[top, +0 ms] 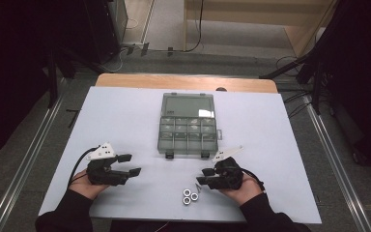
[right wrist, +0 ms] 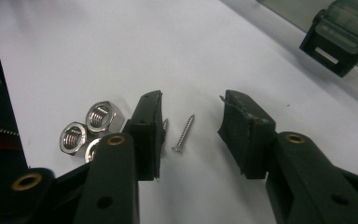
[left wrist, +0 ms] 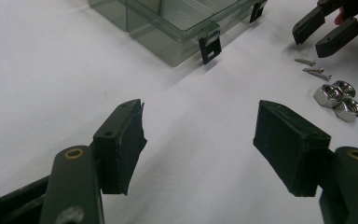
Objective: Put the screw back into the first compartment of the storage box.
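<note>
The right gripper (right wrist: 191, 126) sits low over the white table (top: 125, 125), its jaws partly apart and straddling a small screw (right wrist: 182, 135) without pressing on it; a second screw (right wrist: 165, 125) lies against the inner face of one jaw. This looks like the pickup step — next, the jaws likely need to close squarely on the one screw, clear of the three steel nuts (right wrist: 86, 128) just beside. The left gripper (left wrist: 198, 149) rests open and empty nearby. Beyond stands an open clear compartment box (top: 188, 128) — no readable writing anywhere.

Shiny metal nuts (right wrist: 86, 128), matt white tabletop (right wrist: 74, 51)
</note>
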